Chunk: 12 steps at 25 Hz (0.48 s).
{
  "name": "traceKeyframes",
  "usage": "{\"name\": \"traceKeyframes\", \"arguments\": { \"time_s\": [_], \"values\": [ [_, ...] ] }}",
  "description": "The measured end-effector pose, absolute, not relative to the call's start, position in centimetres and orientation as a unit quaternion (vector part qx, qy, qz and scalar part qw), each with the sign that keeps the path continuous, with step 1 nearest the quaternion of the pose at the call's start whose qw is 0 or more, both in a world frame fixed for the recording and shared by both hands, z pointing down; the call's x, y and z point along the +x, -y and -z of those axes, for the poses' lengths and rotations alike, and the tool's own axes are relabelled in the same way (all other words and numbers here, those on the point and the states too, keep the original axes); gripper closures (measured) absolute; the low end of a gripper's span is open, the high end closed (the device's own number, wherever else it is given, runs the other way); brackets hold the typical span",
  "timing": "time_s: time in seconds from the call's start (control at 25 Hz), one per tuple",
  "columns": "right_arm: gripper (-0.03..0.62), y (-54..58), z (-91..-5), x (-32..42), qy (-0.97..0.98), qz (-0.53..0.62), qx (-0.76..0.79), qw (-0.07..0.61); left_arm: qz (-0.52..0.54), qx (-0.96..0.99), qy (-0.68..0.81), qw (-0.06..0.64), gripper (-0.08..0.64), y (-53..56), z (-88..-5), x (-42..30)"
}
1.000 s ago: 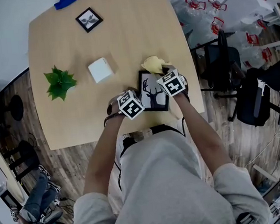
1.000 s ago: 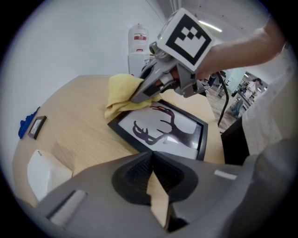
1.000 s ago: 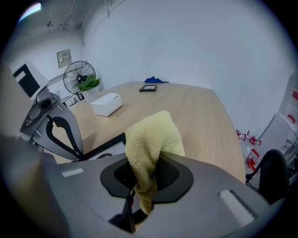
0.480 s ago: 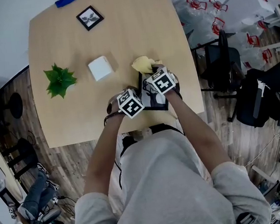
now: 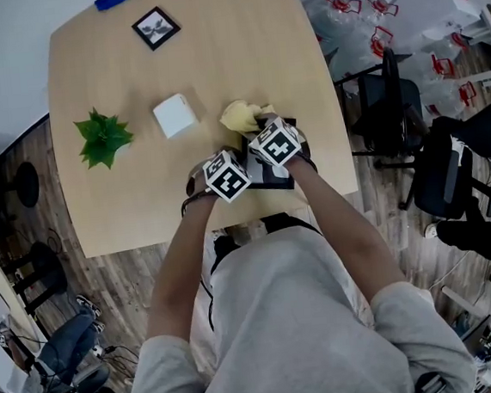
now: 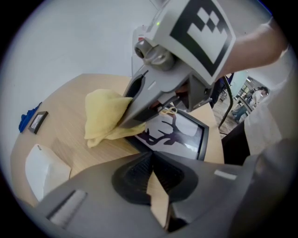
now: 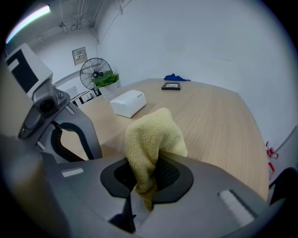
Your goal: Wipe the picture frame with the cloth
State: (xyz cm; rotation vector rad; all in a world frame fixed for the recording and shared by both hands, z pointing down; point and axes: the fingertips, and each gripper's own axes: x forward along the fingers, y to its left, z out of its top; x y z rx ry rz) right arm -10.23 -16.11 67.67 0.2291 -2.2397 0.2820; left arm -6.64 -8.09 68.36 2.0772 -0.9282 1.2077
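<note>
Mid-wipe, seemingly. Nearest, by the table (image 5: 144, 218) edge: left gripper (image 6: 151, 174), closed tight on nothing, just short of the flat-lying frame (image 6: 186, 135). Beyond: right gripper (image 7: 143, 175) pinching the cloth (image 7: 151, 135) at the frame's far edge. Next, probably: drag cloth nearer across the glass, pressing lightly.

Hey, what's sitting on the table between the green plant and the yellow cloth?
A white box sits between the plant and the cloth, as the head view shows.

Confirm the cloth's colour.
Pale yellow; the cloth shows best in the right gripper view.
</note>
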Motion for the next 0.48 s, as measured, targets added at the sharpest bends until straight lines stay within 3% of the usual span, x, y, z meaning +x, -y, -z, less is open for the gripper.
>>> {"name": "traceKeyframes", "arguments": {
  "time_s": [0.48],
  "values": [
    [0.543,11.8,-67.4,-9.3,0.891,-0.104,0.016,0.442,-0.452,0.774,0.343,0.281,0.508,8.1,-68.2,-6.6]
  ]
}}
